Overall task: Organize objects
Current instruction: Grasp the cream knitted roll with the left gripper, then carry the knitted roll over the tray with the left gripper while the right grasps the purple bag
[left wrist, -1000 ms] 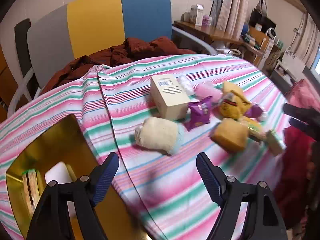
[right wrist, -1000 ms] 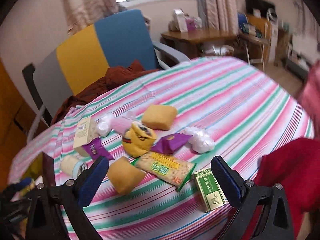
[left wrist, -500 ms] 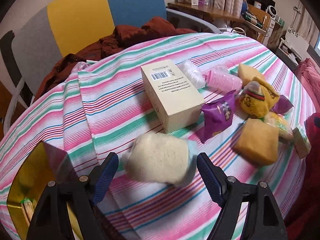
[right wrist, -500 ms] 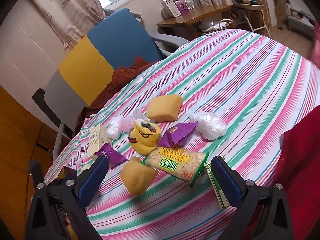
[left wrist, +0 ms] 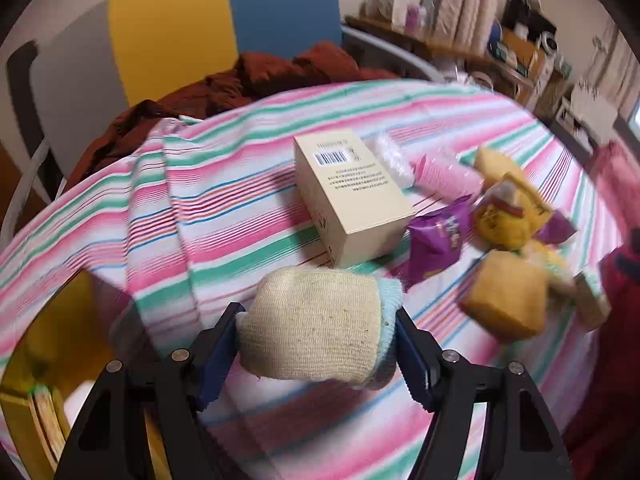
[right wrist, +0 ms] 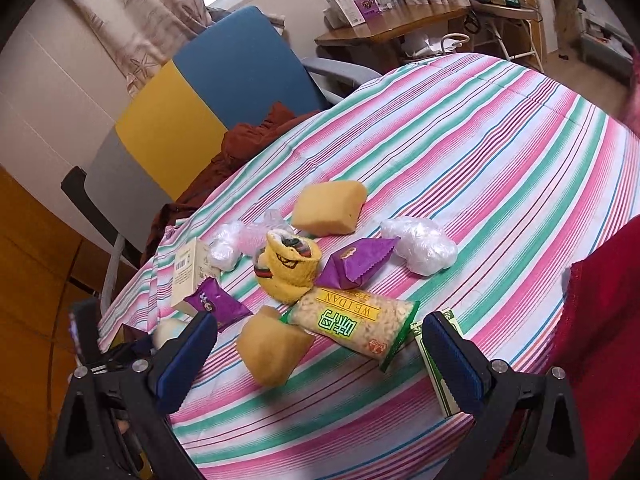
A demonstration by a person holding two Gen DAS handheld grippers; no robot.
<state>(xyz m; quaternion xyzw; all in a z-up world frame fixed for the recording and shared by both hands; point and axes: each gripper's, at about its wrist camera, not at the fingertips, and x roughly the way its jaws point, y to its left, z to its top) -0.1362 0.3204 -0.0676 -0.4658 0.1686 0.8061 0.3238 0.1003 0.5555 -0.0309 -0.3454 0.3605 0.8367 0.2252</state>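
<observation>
Striped cotton tablecloth (left wrist: 224, 216), creased. My left gripper (left wrist: 318, 346) is closing, pads touching a soft, nubbly knit sock roll (left wrist: 316, 328). My right gripper (right wrist: 320, 354) hangs released above crinkly wrappers.

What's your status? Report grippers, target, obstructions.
Left gripper closing, cream sock roll between its jaws. Right gripper open, empty, above the snacks. Beige box just beyond the roll, not blocking.
</observation>
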